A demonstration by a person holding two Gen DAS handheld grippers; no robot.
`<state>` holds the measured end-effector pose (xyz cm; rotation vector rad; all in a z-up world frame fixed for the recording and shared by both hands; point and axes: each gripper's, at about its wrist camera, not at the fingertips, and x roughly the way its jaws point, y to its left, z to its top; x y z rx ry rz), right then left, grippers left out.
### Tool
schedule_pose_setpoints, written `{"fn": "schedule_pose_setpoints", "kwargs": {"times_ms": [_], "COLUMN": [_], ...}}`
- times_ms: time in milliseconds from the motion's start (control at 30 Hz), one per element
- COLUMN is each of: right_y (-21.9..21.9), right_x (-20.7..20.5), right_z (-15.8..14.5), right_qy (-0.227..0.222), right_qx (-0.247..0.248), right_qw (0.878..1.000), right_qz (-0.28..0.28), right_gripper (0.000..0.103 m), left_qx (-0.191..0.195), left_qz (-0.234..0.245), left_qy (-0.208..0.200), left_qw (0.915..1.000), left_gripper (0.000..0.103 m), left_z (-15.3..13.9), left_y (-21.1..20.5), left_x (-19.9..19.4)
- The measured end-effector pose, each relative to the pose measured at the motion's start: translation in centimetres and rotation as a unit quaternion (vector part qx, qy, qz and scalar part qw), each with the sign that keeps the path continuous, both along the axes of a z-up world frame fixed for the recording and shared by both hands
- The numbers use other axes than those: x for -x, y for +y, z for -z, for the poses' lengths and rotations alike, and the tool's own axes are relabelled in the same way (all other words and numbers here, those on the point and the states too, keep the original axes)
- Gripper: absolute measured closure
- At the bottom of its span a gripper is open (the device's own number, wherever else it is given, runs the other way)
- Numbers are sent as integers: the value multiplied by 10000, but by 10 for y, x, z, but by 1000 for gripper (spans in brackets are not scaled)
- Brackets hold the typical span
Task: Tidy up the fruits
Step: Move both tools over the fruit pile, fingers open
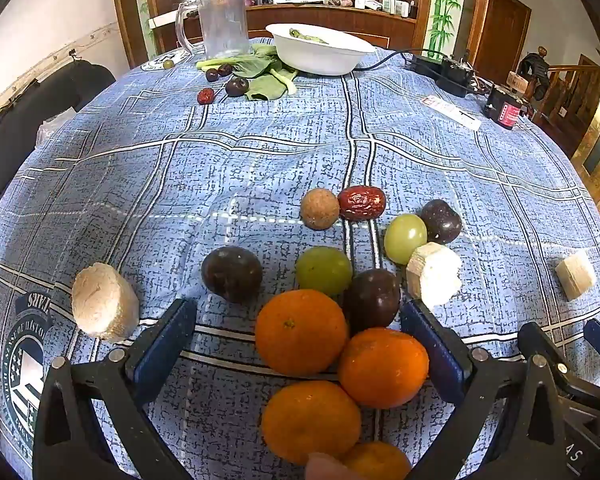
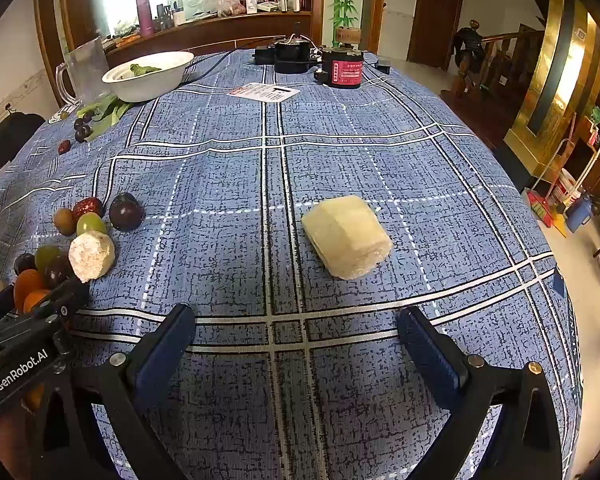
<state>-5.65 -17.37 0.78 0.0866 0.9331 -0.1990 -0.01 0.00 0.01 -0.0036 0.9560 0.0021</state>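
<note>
I am seeing orange tangerines (image 1: 301,332), green grapes (image 1: 324,270), a white bowl (image 1: 320,54) and a blue checked tablecloth (image 1: 220,168).

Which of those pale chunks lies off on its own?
The chunk ahead of the right tongs. It lies alone on bare cloth; the other two sit beside the fruit pile.
</note>
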Motion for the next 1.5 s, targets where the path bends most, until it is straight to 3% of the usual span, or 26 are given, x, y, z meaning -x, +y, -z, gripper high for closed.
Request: {"fn": "schedule_pose_setpoints", "kwargs": {"times_ms": [1167, 1500], "right_y": [0, -6], "right_x": [0, 2], "right_z": [0, -5], "right_qy": [12, 258], "right_qx": [2, -92], "right_qw": [10000, 9996], "right_qz": [0, -103], "right_gripper": [1, 1], "left_qx": [-10, 3], "left_qz": [5, 583], "left_qy": [16, 193], "left_qw": [10000, 9981], "left_gripper": [1, 0], "left_z": [-1, -1], "left_y": [0, 3], "left_x": [1, 9]}}
